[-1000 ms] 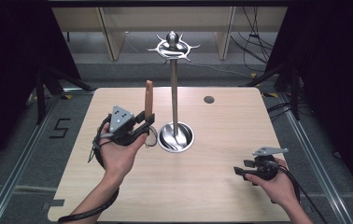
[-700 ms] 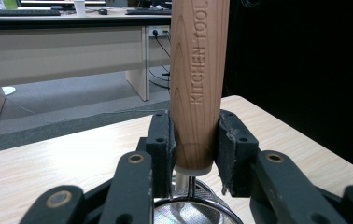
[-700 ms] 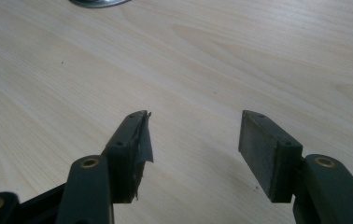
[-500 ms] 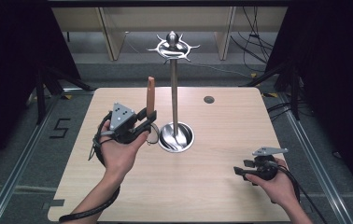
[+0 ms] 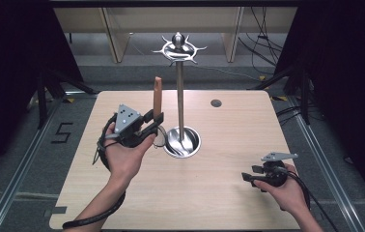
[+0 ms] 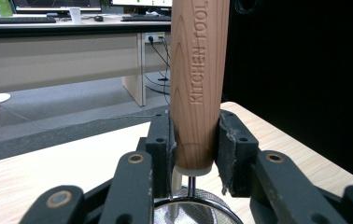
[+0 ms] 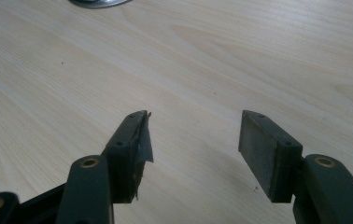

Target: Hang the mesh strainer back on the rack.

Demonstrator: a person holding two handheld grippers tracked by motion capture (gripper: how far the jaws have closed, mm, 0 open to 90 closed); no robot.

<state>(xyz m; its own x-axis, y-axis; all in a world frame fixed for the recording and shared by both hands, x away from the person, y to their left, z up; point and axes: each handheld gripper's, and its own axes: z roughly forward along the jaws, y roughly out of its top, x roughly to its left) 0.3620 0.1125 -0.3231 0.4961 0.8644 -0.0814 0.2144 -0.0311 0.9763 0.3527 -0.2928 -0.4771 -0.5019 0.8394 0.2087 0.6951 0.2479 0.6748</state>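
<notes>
A kitchen tool with a wooden handle [image 5: 157, 96] stands upright, handle up, in my left gripper [image 5: 155, 123]. In the left gripper view the pads press both sides of the handle [image 6: 198, 84] near its lower end, and the tool's round metal head [image 6: 193, 212] hangs below the jaws. The tool is just left of a tall metal stand [image 5: 180, 96] with a ring of hooks [image 5: 178, 48] on top and a round base [image 5: 190, 145]. My right gripper [image 5: 248, 179] rests low over the table's front right, open, with bare wood between its jaws [image 7: 193, 140].
The wooden table [image 5: 229, 125] has a small dark round hole [image 5: 216, 103] at the back right. Metal rails run along the floor on both sides. Shelving legs and cables lie behind the table's far edge.
My left gripper has drifted slightly to the right with the tool, closer to the stand. The right gripper has stayed where it was.
</notes>
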